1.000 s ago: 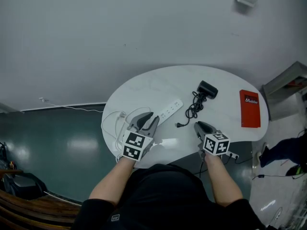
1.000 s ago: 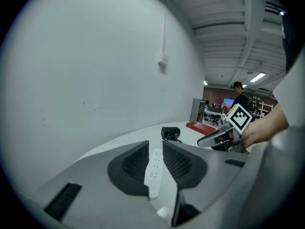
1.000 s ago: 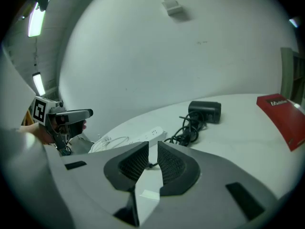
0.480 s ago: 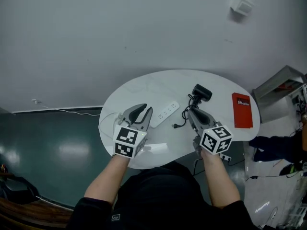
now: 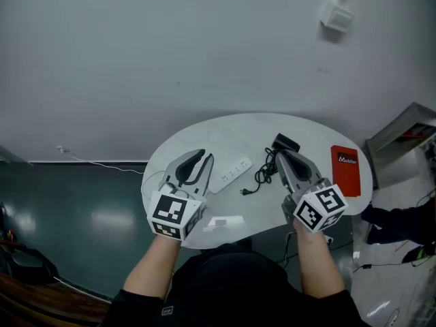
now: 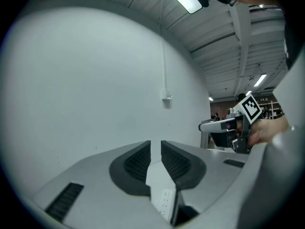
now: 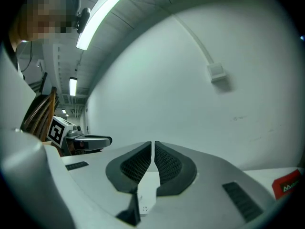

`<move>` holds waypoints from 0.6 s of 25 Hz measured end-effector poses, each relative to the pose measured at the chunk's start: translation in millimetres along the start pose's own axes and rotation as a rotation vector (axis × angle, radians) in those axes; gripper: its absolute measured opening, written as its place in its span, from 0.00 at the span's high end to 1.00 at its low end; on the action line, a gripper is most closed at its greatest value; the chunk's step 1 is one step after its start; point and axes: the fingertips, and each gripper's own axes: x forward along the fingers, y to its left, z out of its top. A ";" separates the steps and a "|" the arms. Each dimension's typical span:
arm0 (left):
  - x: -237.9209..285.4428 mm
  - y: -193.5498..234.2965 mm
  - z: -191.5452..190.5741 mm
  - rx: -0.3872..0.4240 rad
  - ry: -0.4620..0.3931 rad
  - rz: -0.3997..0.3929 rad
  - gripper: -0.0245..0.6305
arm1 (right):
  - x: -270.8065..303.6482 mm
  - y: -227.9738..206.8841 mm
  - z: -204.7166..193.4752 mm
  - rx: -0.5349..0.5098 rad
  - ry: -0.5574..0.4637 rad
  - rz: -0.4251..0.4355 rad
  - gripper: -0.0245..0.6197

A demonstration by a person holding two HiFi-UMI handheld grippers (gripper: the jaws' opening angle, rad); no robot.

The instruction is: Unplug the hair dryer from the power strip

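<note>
Wrapping up, I'd say: hair dryer (image 5: 287,142) plug (image 5: 243,191) lies free just beside power strip (image 5: 230,172). Left gripper (image 5: 201,157) empty, jaws just closing to a slit. Right gripper (image 5: 281,157) empty, pinched together. Next: back off.

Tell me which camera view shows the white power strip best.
The head view: the whole power strip lies on the table. The left gripper view shows only one piece; the right gripper view none clearly.

White brand print on the red booklet (image 5: 347,171), too small for reading.
</note>
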 end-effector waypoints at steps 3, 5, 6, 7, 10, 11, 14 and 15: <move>1.1 -3.7 15.4 0.010 -0.036 0.024 0.85 | -10.5 -7.2 22.4 -0.044 -0.065 0.013 0.90; -0.6 -3.7 23.7 0.014 -0.059 0.039 0.86 | -16.9 -9.7 35.4 -0.074 -0.104 0.013 0.90; -0.9 -2.8 27.2 0.015 -0.070 0.048 0.87 | -19.5 -11.3 41.9 -0.092 -0.124 0.009 0.90; -0.9 -1.7 30.2 0.016 -0.079 0.057 0.87 | -21.9 -13.2 47.7 -0.111 -0.146 0.003 0.90; -2.5 -1.4 36.4 0.016 -0.098 0.079 0.88 | -30.8 -17.9 57.8 -0.156 -0.204 -0.019 0.91; -3.8 -2.5 37.7 0.015 -0.103 0.084 0.88 | -33.6 -18.9 58.0 -0.158 -0.214 -0.024 0.91; -6.0 -6.3 38.4 0.011 -0.108 0.090 0.89 | -39.0 -21.4 53.4 -0.143 -0.216 -0.030 0.91; -6.4 -7.3 37.4 0.010 -0.106 0.090 0.90 | -40.0 -22.0 51.4 -0.138 -0.213 -0.031 0.91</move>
